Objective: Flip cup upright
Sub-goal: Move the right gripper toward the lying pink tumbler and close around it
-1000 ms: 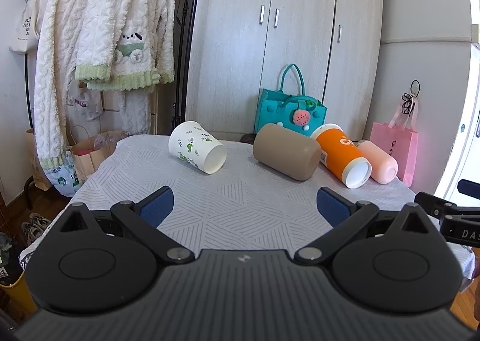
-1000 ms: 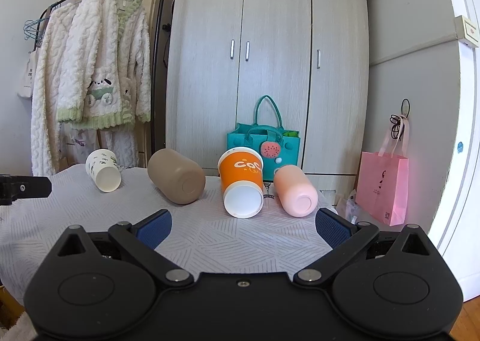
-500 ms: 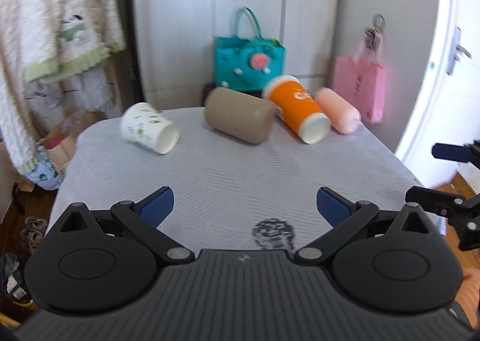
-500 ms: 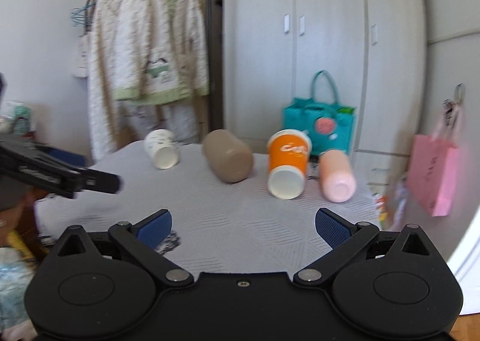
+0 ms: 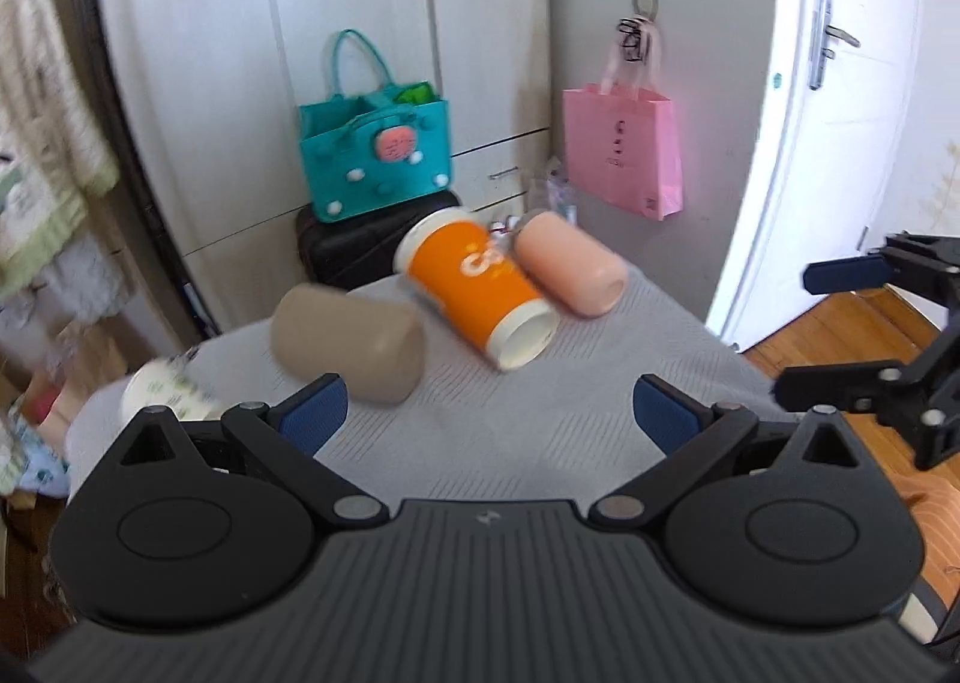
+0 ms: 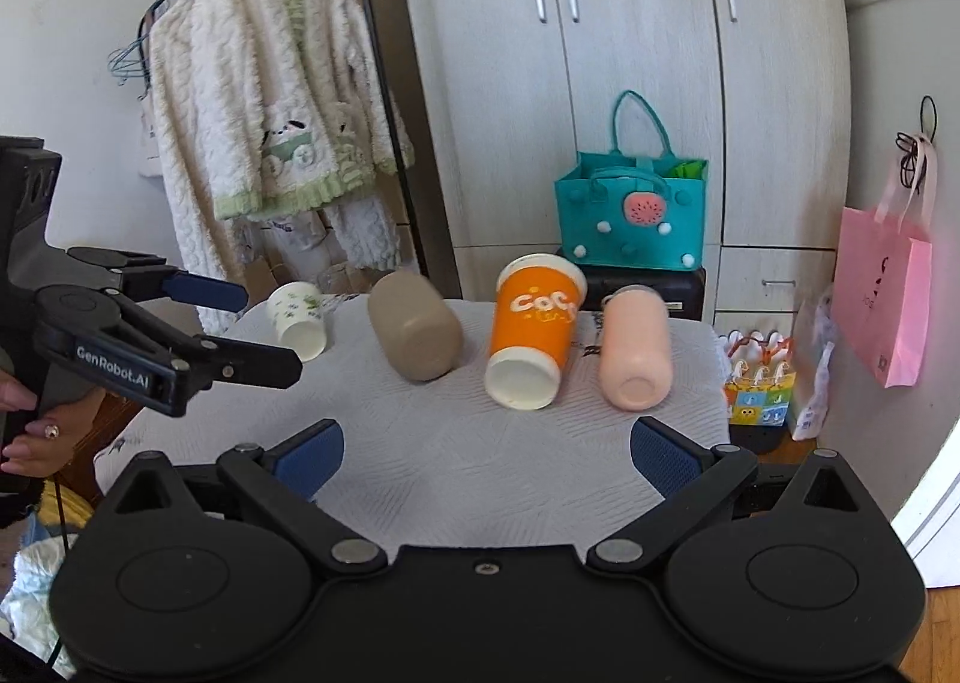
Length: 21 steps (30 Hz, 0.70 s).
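cups are all on their sides on the table [image 6: 456, 461]: orange cup [image 6: 531, 332] middle-far. left gripper [image 5: 489, 413] has swung right toward it, right gripper [image 6: 486, 446] nearer too; both wide open, empty. nothing flipped yet.

Four cups [image 6: 527, 333] lie on their sides on the cloth-covered table [image 6: 480, 461].

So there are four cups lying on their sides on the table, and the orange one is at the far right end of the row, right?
Not quite. All four do lie on their sides on the table, but the right wrist view shows the pink cup at the far right end. The orange cup is second from the right, with the tan cup and the white printed cup to its left.
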Motion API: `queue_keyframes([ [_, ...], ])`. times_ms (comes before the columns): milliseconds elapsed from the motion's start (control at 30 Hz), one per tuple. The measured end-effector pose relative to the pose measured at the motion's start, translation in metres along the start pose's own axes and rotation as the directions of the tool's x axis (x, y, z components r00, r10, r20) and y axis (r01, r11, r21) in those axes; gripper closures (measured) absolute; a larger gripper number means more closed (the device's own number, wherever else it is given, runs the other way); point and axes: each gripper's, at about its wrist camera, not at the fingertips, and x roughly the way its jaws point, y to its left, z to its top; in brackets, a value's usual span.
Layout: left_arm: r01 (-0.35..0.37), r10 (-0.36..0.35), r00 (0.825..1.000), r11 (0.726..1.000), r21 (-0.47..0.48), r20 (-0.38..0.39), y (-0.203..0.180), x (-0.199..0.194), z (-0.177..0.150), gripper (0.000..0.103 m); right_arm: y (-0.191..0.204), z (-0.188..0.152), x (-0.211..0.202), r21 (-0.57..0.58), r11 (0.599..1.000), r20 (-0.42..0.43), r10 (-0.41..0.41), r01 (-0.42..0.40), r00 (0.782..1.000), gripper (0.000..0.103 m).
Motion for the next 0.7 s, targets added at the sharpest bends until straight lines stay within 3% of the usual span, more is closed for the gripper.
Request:
queue_keyframes([
  [133,0.062,-0.063,0.997,0.998,-0.031,-0.033,-0.002,0.026,0.023,0.000,-0.021,0.011,0.017,0.014,1.000,-0.029,-0.012,0.013,1.000,0.000],
  [267,0.121,-0.130,0.987,0.988,-0.093,-0.095,0.004,0.056,0.028,0.002,-0.039,0.016,0.040,0.037,0.999,-0.062,0.030,-0.027,0.998,0.004],
  [400,0.157,-0.173,0.979,0.978,-0.138,-0.106,0.011,0.083,0.035,0.003,-0.054,0.022,0.066,0.057,0.997,-0.103,0.063,-0.057,0.993,0.006],
  [700,0.218,-0.243,0.965,0.954,-0.204,-0.103,0.021,0.139,0.071,0.003,-0.082,0.054,0.131,0.047,0.999,-0.204,0.013,-0.003,0.979,0.027],
])
